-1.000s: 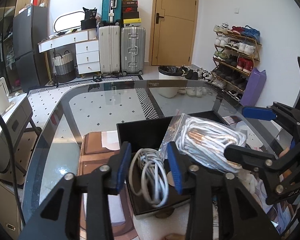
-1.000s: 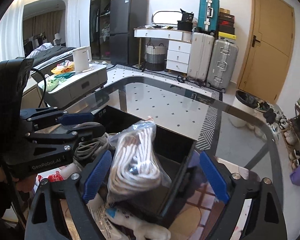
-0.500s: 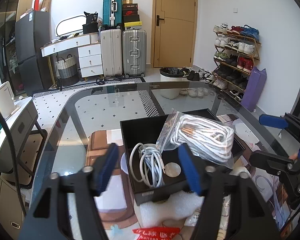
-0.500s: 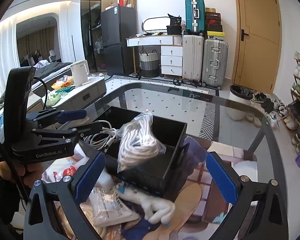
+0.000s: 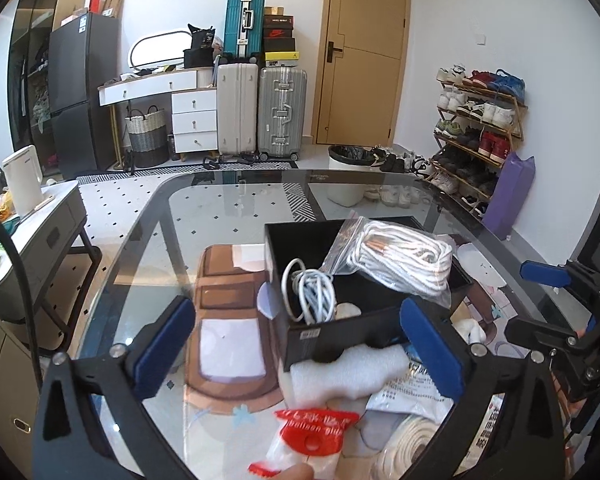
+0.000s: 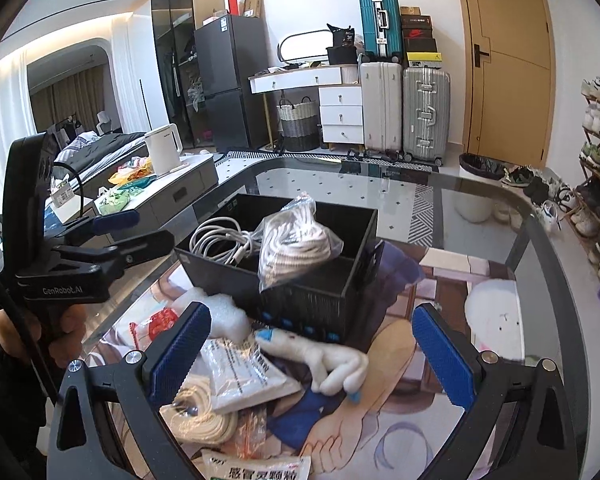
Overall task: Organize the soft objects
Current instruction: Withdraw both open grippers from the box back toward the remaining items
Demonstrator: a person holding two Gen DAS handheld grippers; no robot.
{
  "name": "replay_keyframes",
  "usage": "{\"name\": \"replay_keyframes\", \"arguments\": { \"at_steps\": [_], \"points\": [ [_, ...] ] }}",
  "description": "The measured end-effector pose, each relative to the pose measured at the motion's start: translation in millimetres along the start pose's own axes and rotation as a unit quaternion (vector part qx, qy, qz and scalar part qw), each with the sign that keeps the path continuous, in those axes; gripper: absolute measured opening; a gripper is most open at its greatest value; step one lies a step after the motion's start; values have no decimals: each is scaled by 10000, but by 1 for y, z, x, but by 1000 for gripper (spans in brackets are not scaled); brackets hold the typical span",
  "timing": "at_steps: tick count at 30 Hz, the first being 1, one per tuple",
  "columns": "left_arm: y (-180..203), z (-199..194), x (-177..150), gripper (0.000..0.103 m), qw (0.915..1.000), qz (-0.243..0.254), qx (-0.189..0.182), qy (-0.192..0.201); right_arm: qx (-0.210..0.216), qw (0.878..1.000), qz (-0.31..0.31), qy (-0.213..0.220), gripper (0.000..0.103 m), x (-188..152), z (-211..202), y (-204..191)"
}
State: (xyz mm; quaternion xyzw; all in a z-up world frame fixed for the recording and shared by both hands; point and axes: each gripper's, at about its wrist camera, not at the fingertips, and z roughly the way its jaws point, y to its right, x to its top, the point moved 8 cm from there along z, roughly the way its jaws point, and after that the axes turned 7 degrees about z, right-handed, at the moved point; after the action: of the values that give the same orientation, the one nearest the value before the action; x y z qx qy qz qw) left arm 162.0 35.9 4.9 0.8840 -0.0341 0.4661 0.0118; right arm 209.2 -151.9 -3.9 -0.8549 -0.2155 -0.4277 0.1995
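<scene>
Left gripper (image 5: 300, 352) is hanging wide apart with nothing between its blue pads, its jaws having just been opening, and right gripper (image 6: 312, 352) is likewise standing spread and empty above the pile of soft things near the table edge. The grey cable coil (image 5: 310, 296) is lying in the near compartment of the black box (image 5: 340, 336) on the glass table (image 5: 228, 208), and the bagged white rope (image 5: 404, 258) is leaning over the box's divider and far rim. White foam piece (image 5: 348, 368), red-topped packet (image 5: 312, 432), cream cord roll (image 6: 204, 424) and white plush toy (image 6: 332, 360) are sitting outside the box, just in front of it.
</scene>
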Motion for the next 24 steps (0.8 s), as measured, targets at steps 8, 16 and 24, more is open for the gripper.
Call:
{"name": "replay_keyframes", "arguments": {
  "at_steps": [8, 16, 24],
  "points": [
    [-5, -21, -12, 103, 10000, 34, 80, 31, -73, 9999, 31, -69, 102, -16, -15, -1],
    [-4, -32, -26, 103, 9998, 97, 163, -38, -71, 9998, 91, -140, 102, -37, -25, -3],
    [3, -37, -45, 103, 9997, 137, 153, -137, -84, 9997, 63, -235, 102, -57, -32, -9]
  ]
}}
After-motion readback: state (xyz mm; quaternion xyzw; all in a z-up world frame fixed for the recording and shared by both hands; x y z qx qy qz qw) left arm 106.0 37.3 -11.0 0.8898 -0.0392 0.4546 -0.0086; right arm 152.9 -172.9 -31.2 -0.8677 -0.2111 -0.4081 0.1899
